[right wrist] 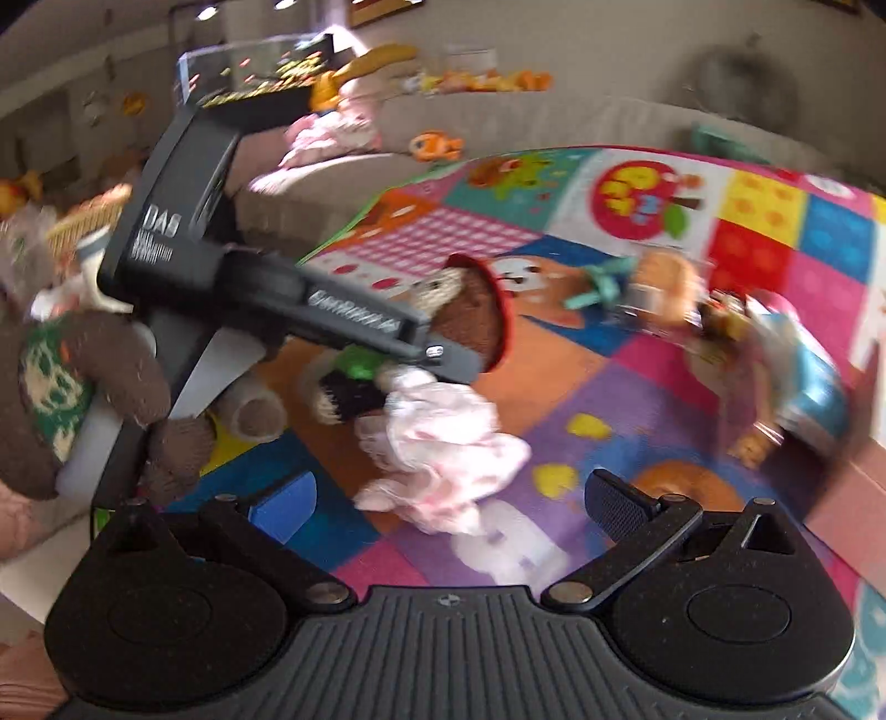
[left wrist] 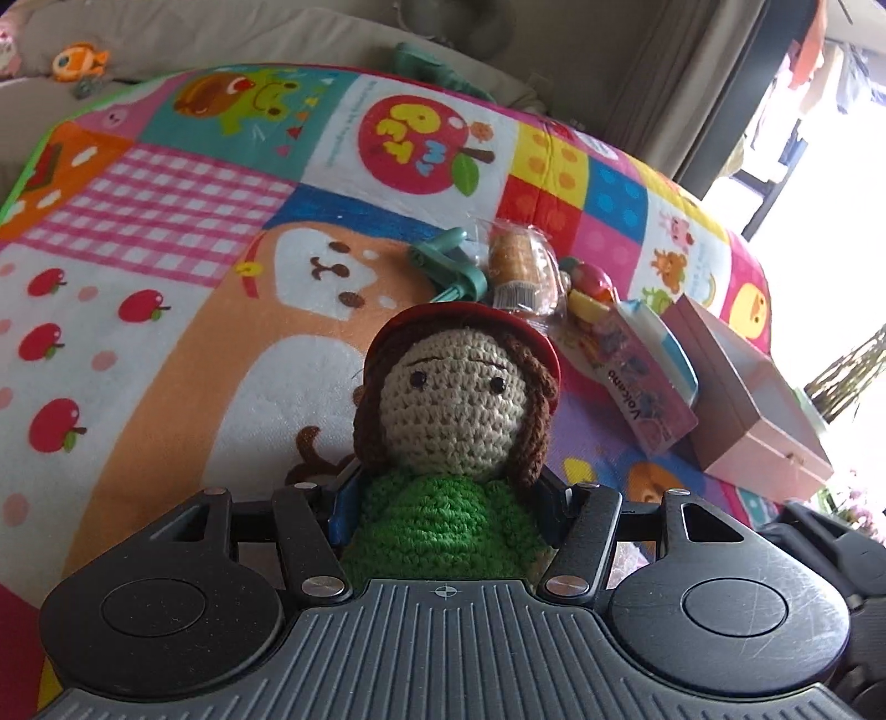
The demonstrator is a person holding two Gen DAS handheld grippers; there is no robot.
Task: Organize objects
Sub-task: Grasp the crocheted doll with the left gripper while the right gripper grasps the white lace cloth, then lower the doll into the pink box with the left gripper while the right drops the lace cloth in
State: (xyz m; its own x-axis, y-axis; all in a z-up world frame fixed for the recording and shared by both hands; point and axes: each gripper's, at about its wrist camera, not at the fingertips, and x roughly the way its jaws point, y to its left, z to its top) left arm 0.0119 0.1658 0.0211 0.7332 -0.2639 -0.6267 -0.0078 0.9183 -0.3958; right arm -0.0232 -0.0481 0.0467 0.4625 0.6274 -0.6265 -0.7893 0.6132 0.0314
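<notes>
My left gripper [left wrist: 448, 498] is shut on a crochet doll [left wrist: 454, 410] with a beige face, brown hair, red hat and green body, held above the colourful play mat [left wrist: 183, 310]. In the right wrist view the left gripper [right wrist: 443, 354] holds the doll [right wrist: 470, 310] in mid-air over the mat. My right gripper [right wrist: 448, 504] is open and empty, low over the mat, just short of a pink-and-white cloth toy [right wrist: 443, 448]. The right wrist view is blurred.
A pile lies on the mat's right side: a teal plastic toy [left wrist: 448, 266], a wrapped snack [left wrist: 515, 266], a colourful packet [left wrist: 637, 387] and an open pink box [left wrist: 753, 399]. A brown teddy bear [right wrist: 66, 376] sits at the left. A beige sofa [left wrist: 310, 33] runs behind.
</notes>
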